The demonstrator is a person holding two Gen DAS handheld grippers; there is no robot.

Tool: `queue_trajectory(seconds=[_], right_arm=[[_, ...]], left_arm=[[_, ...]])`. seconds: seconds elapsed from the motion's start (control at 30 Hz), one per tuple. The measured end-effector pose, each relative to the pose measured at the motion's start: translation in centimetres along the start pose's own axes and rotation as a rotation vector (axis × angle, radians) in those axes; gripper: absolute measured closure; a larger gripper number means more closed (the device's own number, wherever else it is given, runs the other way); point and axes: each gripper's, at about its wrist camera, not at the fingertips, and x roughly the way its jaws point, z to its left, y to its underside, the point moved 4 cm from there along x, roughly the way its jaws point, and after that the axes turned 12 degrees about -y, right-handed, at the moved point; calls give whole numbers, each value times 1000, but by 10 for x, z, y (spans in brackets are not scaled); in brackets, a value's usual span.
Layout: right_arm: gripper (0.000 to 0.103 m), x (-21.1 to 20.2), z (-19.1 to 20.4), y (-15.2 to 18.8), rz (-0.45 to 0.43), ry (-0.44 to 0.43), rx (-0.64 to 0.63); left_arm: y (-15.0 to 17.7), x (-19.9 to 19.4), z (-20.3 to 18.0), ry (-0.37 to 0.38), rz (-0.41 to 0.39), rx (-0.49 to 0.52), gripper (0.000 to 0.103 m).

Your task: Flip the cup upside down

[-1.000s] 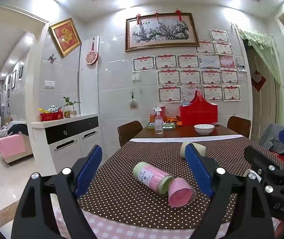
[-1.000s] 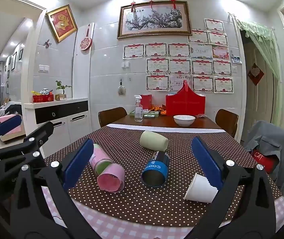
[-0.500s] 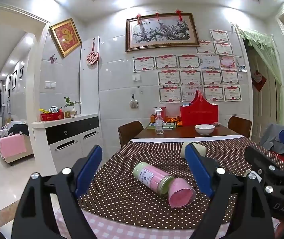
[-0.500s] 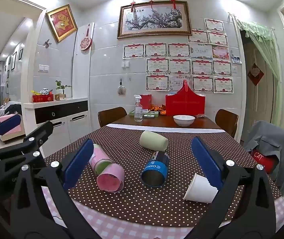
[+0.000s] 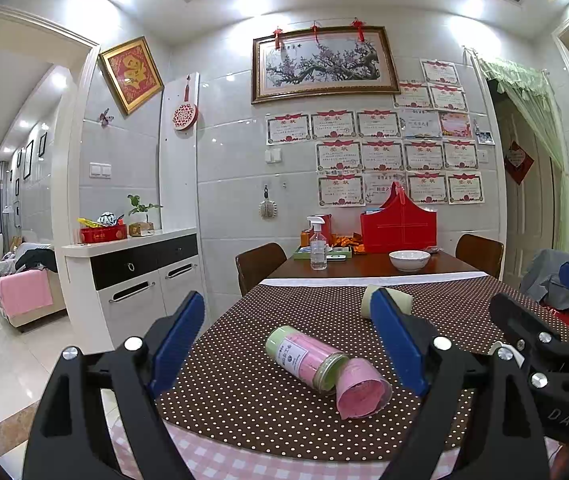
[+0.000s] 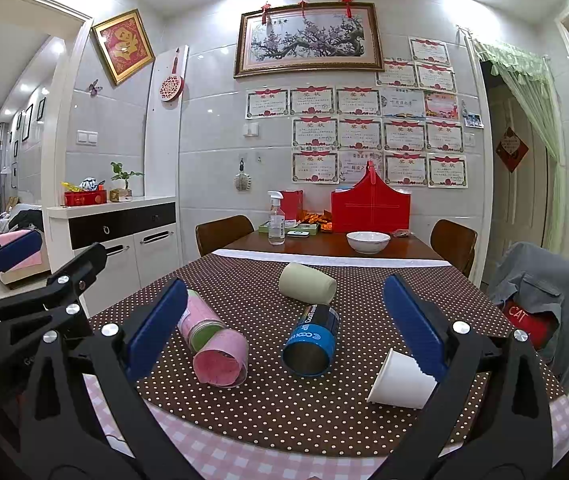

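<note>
Several cups lie on their sides on the dotted brown tablecloth [image 6: 268, 404]. A pink cup [image 6: 222, 360] lies mouth toward me against a pink-and-green jar [image 6: 198, 322]; both show in the left wrist view, the cup [image 5: 362, 390] and the jar [image 5: 304, 356]. A blue can-like cup [image 6: 312, 340], a pale green cup [image 6: 306, 282] and a white paper cup [image 6: 400, 380] also lie there. My left gripper [image 5: 290, 340] is open and empty above the table's near edge. My right gripper [image 6: 284, 324] is open and empty, the paper cup beside its right finger.
A white bowl [image 6: 368, 242], a spray bottle [image 6: 276, 220] and a red bag [image 6: 370, 208] stand at the far end of the table. Chairs [image 6: 222, 232] flank it; one at the right carries a grey jacket [image 6: 540, 292]. A white cabinet [image 6: 120, 236] stands at the left.
</note>
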Motion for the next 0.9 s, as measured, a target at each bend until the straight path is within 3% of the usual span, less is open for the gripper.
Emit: queue_trajectory(seconds=[0.33, 0.63, 0.9], right_arm=[[6, 0, 0, 0, -1, 7, -4], [6, -9, -5, 3, 11, 46, 1], [6, -7, -14, 8, 28, 53, 14]], left_arm=[[-1, -2, -5, 12, 1, -2, 19], [4, 3, -14, 106, 41, -15, 19], [11, 4, -22, 117, 54, 2, 19]])
